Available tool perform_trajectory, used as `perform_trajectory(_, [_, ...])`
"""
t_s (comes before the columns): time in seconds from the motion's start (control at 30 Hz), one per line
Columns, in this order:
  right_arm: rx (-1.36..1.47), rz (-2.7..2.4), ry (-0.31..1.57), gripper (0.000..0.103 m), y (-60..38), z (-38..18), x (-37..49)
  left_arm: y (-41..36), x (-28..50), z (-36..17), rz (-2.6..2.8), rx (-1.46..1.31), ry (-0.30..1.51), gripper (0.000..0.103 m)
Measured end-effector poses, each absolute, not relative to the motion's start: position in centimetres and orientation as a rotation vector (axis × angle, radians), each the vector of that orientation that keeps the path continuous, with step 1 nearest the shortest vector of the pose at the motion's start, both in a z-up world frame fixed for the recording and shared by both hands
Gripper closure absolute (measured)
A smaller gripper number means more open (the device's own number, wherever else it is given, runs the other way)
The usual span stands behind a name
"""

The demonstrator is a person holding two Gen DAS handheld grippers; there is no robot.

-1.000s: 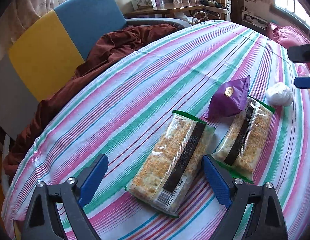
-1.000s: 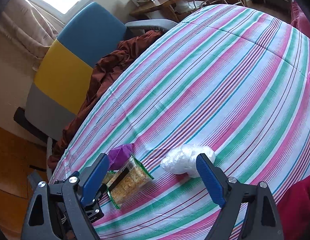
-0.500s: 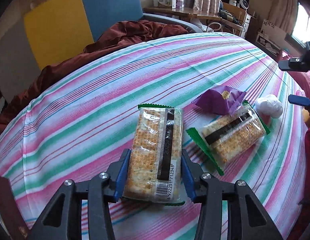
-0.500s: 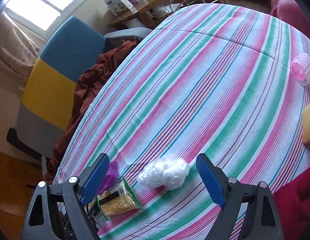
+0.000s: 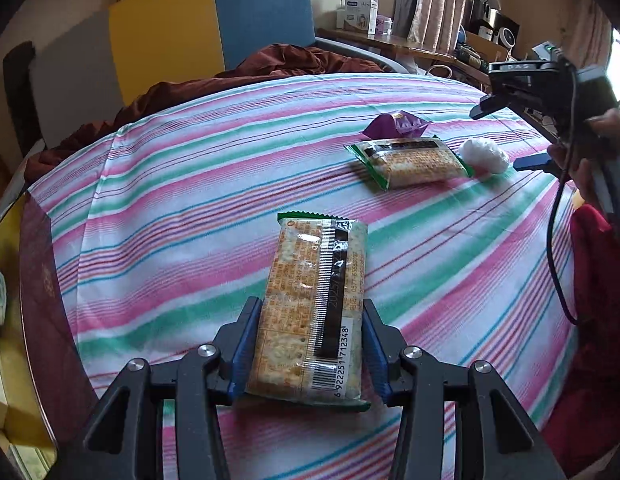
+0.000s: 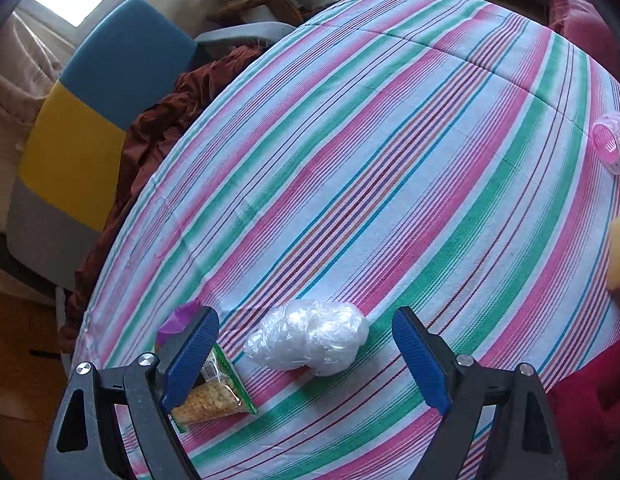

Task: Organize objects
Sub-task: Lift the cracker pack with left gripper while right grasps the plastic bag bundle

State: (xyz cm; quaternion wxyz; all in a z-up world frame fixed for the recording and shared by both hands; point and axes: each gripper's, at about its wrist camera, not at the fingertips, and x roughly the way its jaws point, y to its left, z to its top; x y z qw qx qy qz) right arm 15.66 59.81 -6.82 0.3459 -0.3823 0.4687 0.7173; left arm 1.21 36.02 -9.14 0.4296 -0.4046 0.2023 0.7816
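Count on the striped cloth (image 5: 158, 200): 2 cracker packs, 1 purple pouch (image 5: 396, 125), 1 white plastic wad (image 6: 308, 338), 1 pink roller (image 6: 612, 144) at the far right edge.

Left gripper (image 5: 308, 350): clamped on the near cracker pack (image 5: 316, 304), blue pads against both long sides, barcode end toward the camera.

Second cracker pack (image 5: 410, 158): well apart from the first, just in front of the pouch, wad beside its right end.

Right gripper (image 6: 306, 354): jaws wide, nothing gripped, wad lies between the fingers, no pad touching it.
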Motion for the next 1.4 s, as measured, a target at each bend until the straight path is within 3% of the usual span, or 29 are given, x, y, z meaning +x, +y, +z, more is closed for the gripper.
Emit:
perform_trajectory(0.37, [-1.161, 1.84, 1.062, 0.014, 59.1, -8.2, 13.2, 34.2, 1.8, -8.4, 1.886, -1.028, 0.446, 0.045])
perform_trajectory(0.43, [-1.182, 1.844, 1.024, 0.018, 58.9, -8.2, 12.8, 34.1, 1.8, -8.0, 1.897, -1.017, 0.45, 0.044])
perform_trajectory(0.5, [-1.201, 1.851, 0.971, 0.031, 58.7, -8.1, 12.5, 33.8, 1.5, -7.6, 1.908, -1.007, 0.443, 0.044])
perform_trajectory(0.6, [-1.214, 1.852, 0.942, 0.033, 58.5, -8.2, 12.3, 33.6, 0.8, -7.1, 1.923, -1.004, 0.434, 0.041])
perform_trajectory(1.03, [-1.335, 1.821, 0.787, 0.032, 57.6, -9.1, 10.7, 37.0, 0.5, -9.2, 1.877, -1.018, 0.578, 0.037])
perform_trajectory(1.4, [-1.348, 1.828, 0.734, 0.031, 57.3, -9.2, 10.5, 36.1, 0.6, -9.5, 1.914, -0.979, 0.518, 0.036])
